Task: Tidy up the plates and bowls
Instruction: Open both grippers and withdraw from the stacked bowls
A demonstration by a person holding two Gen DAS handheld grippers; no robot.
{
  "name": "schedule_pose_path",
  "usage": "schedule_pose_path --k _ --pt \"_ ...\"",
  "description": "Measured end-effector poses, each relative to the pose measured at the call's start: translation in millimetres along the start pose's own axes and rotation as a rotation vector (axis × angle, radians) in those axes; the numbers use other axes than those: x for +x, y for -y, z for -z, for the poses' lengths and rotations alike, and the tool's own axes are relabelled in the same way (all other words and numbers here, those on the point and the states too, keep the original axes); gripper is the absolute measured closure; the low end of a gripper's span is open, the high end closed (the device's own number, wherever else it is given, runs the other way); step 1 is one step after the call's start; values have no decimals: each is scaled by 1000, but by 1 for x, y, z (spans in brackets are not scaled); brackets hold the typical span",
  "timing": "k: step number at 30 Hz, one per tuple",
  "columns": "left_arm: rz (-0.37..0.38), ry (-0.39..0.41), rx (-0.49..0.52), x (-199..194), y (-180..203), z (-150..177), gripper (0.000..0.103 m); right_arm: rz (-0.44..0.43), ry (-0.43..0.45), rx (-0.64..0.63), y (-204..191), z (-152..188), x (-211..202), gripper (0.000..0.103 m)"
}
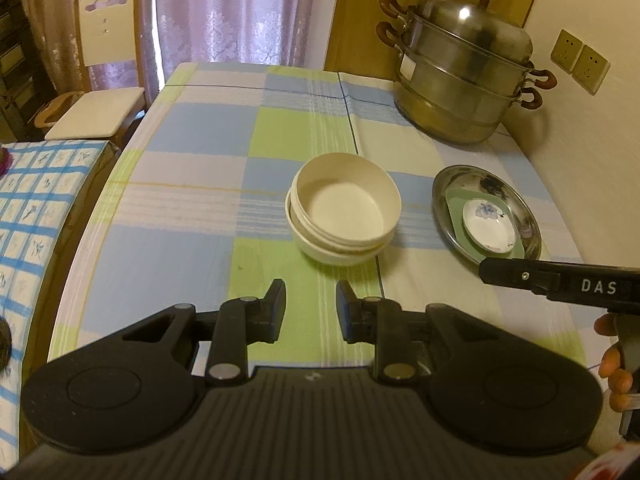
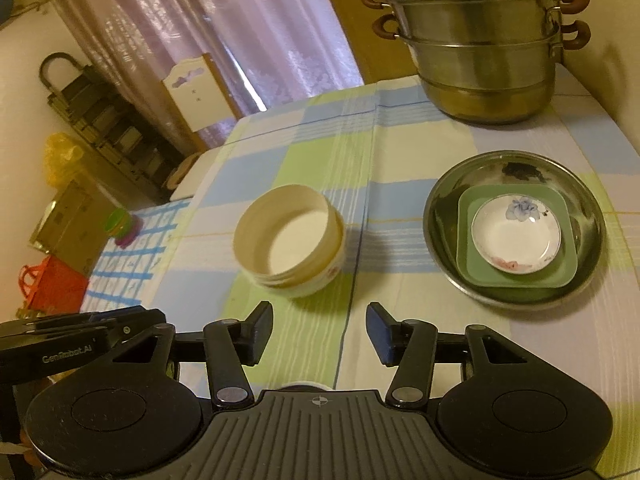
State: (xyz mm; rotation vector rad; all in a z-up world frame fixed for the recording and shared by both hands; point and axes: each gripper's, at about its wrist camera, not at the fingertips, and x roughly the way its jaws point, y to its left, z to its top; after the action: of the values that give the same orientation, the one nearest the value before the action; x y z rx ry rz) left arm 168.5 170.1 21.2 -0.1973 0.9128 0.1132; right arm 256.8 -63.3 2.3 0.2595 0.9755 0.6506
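Note:
Two cream bowls (image 1: 344, 208) (image 2: 290, 242) sit nested on the checked tablecloth at the middle of the table. To their right a round steel plate (image 1: 452, 184) (image 2: 592, 240) holds a green square plate (image 1: 508, 210) (image 2: 468, 236), and a small white flowered saucer (image 1: 486, 226) (image 2: 516, 232) lies on top of that. My left gripper (image 1: 311, 306) hovers above the cloth, nearer than the bowls, its jaws narrowly apart with nothing between them. My right gripper (image 2: 320, 330) hangs wider open over the cloth, also with nothing in it. Its side shows in the left wrist view as a black bar (image 1: 560, 280).
A tall steel steamer pot (image 1: 464, 76) (image 2: 484, 48) stands at the table's far right corner by the wall. A white chair (image 1: 100, 92) is at the far left, and a second blue-checked table (image 1: 28, 216) lies at the left. A hand (image 1: 612, 360) grips the right tool.

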Motion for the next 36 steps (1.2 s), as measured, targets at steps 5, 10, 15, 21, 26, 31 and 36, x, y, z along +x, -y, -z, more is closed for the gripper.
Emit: schedule_pose_path --k 5,10,15,21,26,31,36 --pt "-15 6 -20 -17 7 18 79 -21 4 -15 4 13 -17 44" --pt "-31 5 -35 -31 15 37 79 -27 -2 -26 10 26 -33 41" --pt "-59 -1 -44 -41 23 55 79 -29 -10 -43 17 42 -48 39" --pt "-84 -9 -57 -53 29 74 79 -14 -19 -80 26 62 -63 38" --pt "-89 -26 -74 -59 32 90 79 -7 -37 -81 37 78 -72 38" --pt "-95 -39 -84 -63 36 102 79 3 -52 -83 46 89 -79 37" --pt "-103 -42 -85 -68 40 110 79 9 -60 -80 51 98 -87 37"
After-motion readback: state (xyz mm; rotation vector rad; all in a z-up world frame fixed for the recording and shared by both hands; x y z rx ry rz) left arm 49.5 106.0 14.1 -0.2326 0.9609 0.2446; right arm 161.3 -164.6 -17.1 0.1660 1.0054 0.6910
